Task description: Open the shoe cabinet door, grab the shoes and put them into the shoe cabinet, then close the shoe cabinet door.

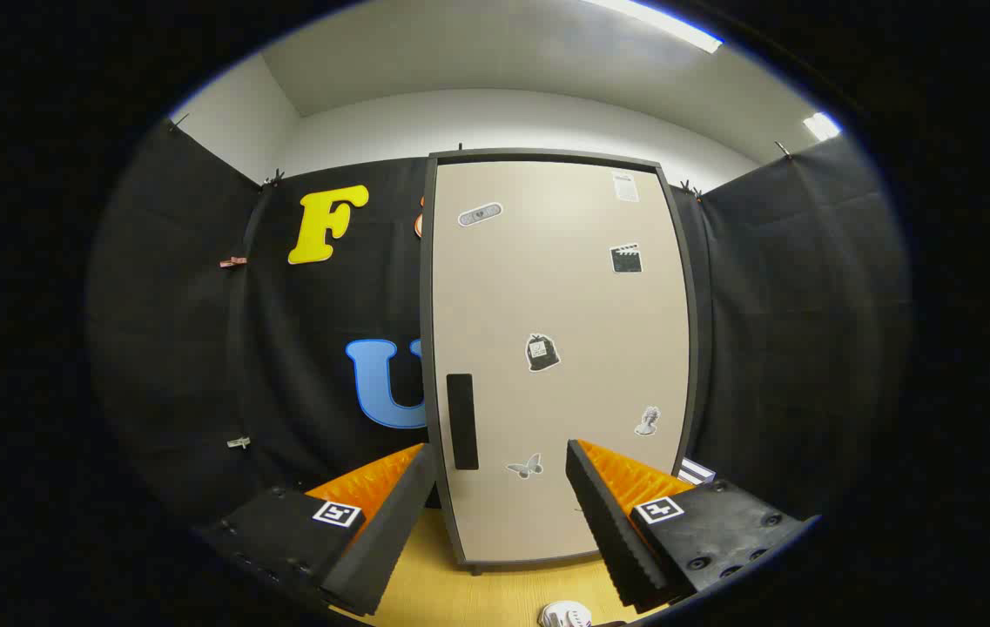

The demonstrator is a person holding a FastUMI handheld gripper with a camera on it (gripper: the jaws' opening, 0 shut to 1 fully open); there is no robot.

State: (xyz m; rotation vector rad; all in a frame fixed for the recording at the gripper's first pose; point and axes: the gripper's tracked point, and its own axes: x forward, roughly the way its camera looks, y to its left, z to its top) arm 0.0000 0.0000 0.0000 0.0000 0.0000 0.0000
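A tall beige shoe cabinet (560, 348) with a dark frame stands upright just beyond my fingers. Its door is closed and carries several small stickers. A black recessed handle (461, 421) sits low on the door's left side, a little above and right of my left fingertip. My gripper (501, 461) is open, with nothing between its fingers, and points at the lower part of the door. A bit of a white shoe (566, 615) lies on the wooden floor between the fingers, close below me.
The cabinet stands on a light wooden floor (460, 596). Black cloth walls close in behind and on both sides. Something white and striped (697, 471) peeks out by the cabinet's lower right corner.
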